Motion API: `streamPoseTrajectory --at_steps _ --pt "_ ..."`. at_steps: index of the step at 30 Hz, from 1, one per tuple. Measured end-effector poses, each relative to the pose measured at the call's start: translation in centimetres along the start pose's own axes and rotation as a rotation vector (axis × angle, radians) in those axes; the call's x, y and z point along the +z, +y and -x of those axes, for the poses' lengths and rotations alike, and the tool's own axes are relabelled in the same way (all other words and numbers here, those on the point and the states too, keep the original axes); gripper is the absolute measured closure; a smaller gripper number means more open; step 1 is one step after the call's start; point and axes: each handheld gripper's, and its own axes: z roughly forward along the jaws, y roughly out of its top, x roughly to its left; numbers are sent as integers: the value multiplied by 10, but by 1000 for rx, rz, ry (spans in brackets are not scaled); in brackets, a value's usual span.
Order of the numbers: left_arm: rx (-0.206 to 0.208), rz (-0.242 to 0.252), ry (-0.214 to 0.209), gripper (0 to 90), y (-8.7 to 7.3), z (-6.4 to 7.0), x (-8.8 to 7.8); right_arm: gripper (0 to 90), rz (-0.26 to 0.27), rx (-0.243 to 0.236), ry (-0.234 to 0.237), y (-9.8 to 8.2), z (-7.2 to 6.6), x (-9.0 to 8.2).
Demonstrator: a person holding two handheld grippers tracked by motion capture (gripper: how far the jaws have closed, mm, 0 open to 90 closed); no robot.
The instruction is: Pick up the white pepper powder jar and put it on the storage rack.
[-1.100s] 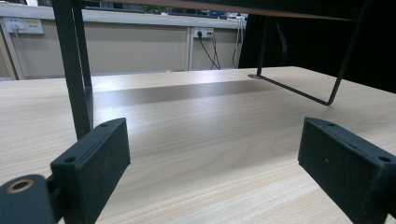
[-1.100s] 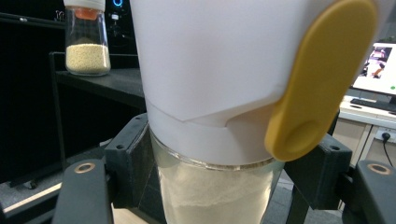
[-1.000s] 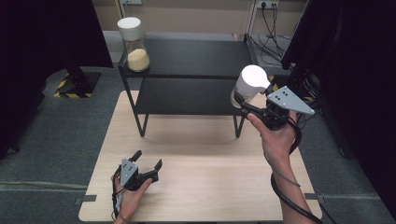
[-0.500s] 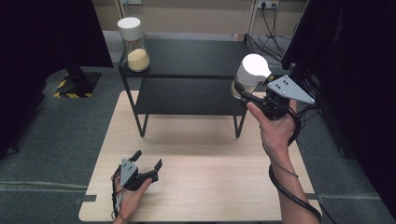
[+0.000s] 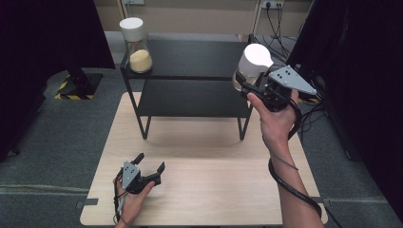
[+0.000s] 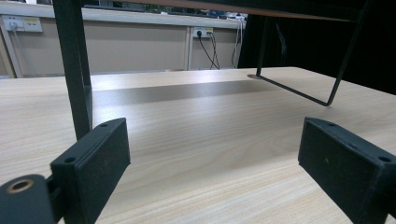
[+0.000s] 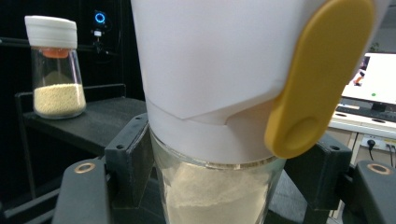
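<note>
Right now the right hand-held gripper [image 5: 247, 85] is clenched on the glass body of a white-lidded jar [image 5: 252, 64] of pale powder, holding it in the air at about two o'clock in the high view, beside the right end of the black shelf rack [image 5: 190, 90]. In the right gripper view the jaws sit on either side of the glass just under the white lid, which carries a yellow flip tab [image 7: 317, 79], and the jar looks upright. The step in hand, as I judge it, is carrying this jar to a place on the rack's top shelf, where a second jar [image 5: 135, 45] of yellow grains stands at the eleven o'clock corner. To do it well, keep the jar vertical so the powder does not shift, bring it over the shelf edge with its base clear of the rim, lower until the base rests flat, and only then let go. The grip is high on the glass near the lid, so a steady wrist matters. The left hand-held gripper [image 5: 149, 164] lies released, jaws apart, on the bench [image 5: 214, 156] at seven o'clock, holding nothing.
</note>
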Motion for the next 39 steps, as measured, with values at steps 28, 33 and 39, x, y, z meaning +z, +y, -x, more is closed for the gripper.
streamPoseTrajectory --at_steps 28,33,39 --pt "0 -4 -6 84 1 -1 0 304 -76 -13 -91 28 -2 51" --pt "6 -3 -7 84 0 -1 0 304 -92 -6 -107 31 -1 58" --pt "3 -4 -7 84 1 -1 0 304 -107 -4 -119 33 0 63"
